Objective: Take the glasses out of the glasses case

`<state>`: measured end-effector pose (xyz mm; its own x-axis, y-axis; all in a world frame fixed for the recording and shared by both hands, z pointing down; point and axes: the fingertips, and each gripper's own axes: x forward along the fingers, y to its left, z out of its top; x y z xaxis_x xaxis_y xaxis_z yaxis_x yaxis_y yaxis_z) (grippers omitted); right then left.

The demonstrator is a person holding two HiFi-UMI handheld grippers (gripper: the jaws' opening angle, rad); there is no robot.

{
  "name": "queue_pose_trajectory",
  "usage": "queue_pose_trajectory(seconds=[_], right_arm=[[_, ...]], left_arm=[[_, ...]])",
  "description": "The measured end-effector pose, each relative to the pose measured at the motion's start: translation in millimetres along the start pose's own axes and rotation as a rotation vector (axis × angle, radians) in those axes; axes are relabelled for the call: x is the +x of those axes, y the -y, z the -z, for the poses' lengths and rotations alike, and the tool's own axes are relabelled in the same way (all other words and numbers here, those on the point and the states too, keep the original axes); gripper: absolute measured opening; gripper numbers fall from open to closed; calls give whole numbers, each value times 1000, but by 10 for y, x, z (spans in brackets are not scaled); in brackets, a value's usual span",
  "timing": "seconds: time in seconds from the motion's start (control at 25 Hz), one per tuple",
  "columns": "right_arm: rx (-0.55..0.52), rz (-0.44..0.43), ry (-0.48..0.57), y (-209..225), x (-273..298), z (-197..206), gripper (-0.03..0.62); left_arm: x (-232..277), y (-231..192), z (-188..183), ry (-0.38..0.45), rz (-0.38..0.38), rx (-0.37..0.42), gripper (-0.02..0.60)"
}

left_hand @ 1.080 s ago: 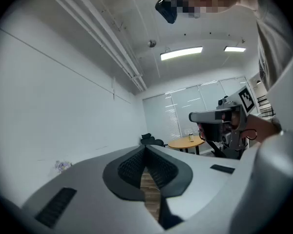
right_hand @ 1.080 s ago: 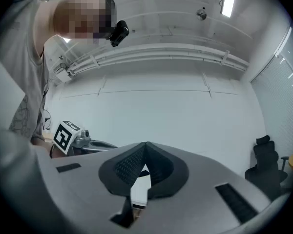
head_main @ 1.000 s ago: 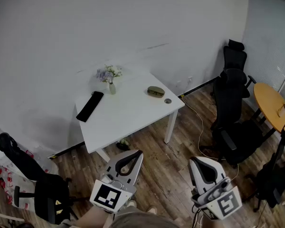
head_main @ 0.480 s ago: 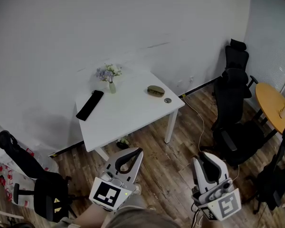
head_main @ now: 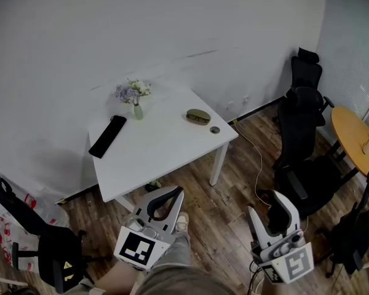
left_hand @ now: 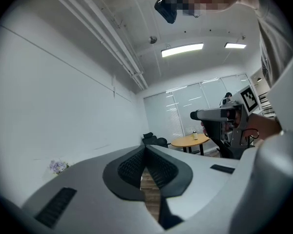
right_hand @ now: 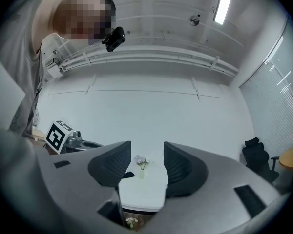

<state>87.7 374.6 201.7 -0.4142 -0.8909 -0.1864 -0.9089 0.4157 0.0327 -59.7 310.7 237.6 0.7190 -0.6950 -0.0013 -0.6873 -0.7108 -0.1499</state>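
Nearest the camera, the left gripper (head_main: 173, 195) is held low over the wooden floor (head_main: 234, 208). Its own view shows the two jaws pressed together at the tips with nothing between them. Just beside it to the right, the right gripper (head_main: 272, 203) is held at much the same level. Its jaws are opening and already stand wide, and nothing is in the gap; only the distant table shows through it. Neither gripper touches anything.

Between the grippers and the white table (head_main: 166, 149) lies a stretch of bare floorboards. A thin cable (head_main: 259, 165) trails across them to the right of the table's leg.

The table stands well apart from both grippers, its back edges close against the white wall (head_main: 111, 29). The glasses case (head_main: 198, 116), an olive oval, lies closed on the right part of the tabletop, near the right-hand edge. A small round thing (head_main: 214, 129) sits just in front of it, closer still to the table's near right corner. A flat black oblong (head_main: 107, 136) lies along the left edge. A small vase of flowers (head_main: 134, 99) stands upright at the back corner next to the wall. The middle and front of the tabletop are bare.

To the right, black office chairs (head_main: 301, 134) crowd the floor. A round wooden table (head_main: 355, 137) stands beyond them at the picture's edge. Another black chair (head_main: 49, 251) stands at the lower left, beside the table's left end.
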Motion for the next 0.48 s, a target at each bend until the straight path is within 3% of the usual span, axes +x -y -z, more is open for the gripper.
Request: queue_pose_trajectory(seconds=[0.2, 0.48], right_arm=[[13, 10, -44, 278, 423, 314, 209], [48, 5, -92, 735, 1422, 618, 209]], left_arm=[[408, -298, 179, -7, 17, 2, 15], [1126, -1061, 364, -56, 15, -13, 15]])
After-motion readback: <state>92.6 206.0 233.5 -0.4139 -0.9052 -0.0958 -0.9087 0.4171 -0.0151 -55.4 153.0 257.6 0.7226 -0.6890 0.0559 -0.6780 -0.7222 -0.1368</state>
